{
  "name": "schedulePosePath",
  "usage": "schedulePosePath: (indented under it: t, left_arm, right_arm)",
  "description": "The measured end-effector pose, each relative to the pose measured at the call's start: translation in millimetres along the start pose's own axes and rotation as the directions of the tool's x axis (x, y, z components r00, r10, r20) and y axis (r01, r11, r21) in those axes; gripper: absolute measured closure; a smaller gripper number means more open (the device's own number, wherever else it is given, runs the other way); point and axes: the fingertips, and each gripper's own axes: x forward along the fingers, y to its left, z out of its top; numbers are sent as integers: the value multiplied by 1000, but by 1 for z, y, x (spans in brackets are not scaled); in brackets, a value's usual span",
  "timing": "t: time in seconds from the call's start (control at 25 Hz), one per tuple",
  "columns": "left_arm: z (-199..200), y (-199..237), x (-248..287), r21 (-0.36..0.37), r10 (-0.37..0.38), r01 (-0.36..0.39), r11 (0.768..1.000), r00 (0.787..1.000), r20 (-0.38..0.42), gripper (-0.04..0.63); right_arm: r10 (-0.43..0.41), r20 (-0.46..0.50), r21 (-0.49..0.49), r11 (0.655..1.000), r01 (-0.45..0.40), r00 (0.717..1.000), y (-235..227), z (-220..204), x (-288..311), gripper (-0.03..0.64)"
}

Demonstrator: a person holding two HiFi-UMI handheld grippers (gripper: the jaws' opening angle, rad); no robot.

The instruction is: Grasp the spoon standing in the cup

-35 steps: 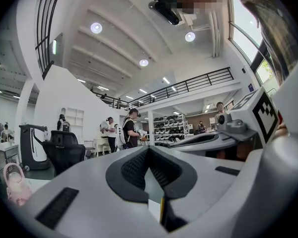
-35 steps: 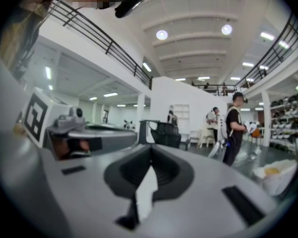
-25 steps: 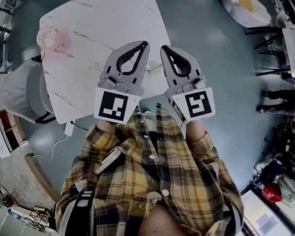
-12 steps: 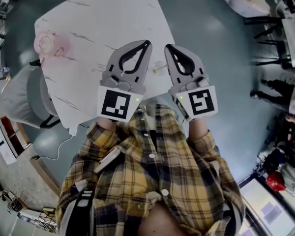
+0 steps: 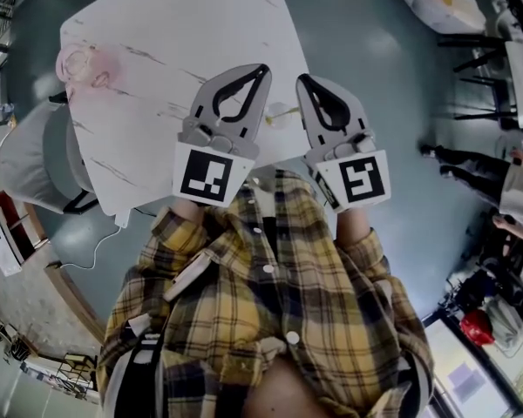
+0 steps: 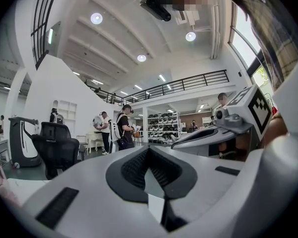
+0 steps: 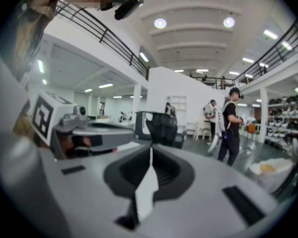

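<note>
In the head view a small clear cup [image 5: 280,115] stands near the front edge of the white marbled table [image 5: 174,42], with a thin pale spoon [image 5: 293,110] leaning out of it to the right. My left gripper [image 5: 259,74] and right gripper [image 5: 304,82] hover side by side above that edge, the cup showing in the gap between them. Both are shut with nothing held. In the left gripper view the left gripper [image 6: 149,150] points level across the room, and so does the right gripper [image 7: 151,150] in the right gripper view; neither view shows the cup.
A pink object [image 5: 84,64] lies at the table's far left corner. A grey chair [image 5: 37,159] stands left of the table. People [image 6: 123,128] stand in the hall behind, beside a black office chair [image 6: 54,145]. A white power strip and cable [image 5: 105,238] lie on the floor.
Both grippers have edged forward over the table's front edge, and the cup now shows more plainly between them. Both stay shut.
</note>
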Motion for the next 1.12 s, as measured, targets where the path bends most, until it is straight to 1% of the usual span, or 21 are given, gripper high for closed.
schedulePosePath:
  t: [0.44, 0.8, 1.0, 1.12]
  left_arm:
    - [-15, -6, 10, 1, 33, -33, 999, 999, -25, 580]
    - [-21, -6, 16, 7, 70, -70, 998, 997, -35, 580]
    - [-28, -4, 16, 1, 89, -89, 996, 995, -46, 580]
    - [-31, -3, 15, -1, 97, -97, 995, 994, -51, 580]
  right_arm:
    - [70, -64, 10, 998, -69, 995, -10, -26, 1, 583]
    - [147, -122, 47, 989, -142, 982, -11, -48, -1, 581]
    - [183, -139, 78, 982, -173, 973, -6, -59, -2, 580]
    - [210, -152, 88, 976, -199, 966, -1, -66, -2, 548]
